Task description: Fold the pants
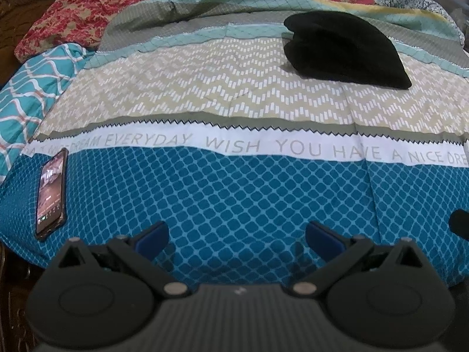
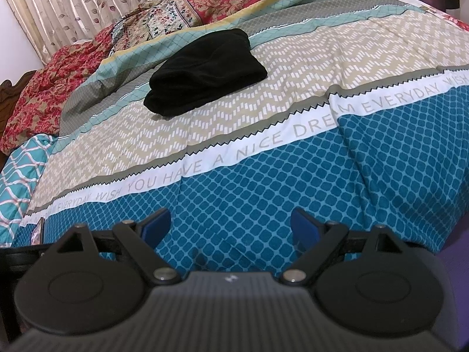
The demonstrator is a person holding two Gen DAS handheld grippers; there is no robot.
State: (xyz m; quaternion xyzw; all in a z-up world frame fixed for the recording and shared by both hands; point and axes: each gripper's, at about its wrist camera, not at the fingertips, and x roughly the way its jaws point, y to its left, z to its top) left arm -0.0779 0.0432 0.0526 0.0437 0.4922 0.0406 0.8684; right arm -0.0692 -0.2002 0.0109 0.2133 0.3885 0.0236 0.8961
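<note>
Black pants (image 1: 346, 50) sit in folded bundle far up bed, on zigzag stripe of quilt (image 1: 234, 182). Left gripper (image 1: 236, 234) and right gripper (image 2: 230, 226) both spread wide, holding nothing, well apart from pants. Looks done; if tidying, press bundle flat, pinch one edge only. Left view shows phone (image 1: 51, 193) fully; right view shows curtain (image 2: 88, 3).

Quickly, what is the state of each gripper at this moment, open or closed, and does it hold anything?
Left gripper: open, jaws wide apart, holding nothing.
Right gripper: open, jaws wide apart, holding nothing.
</note>
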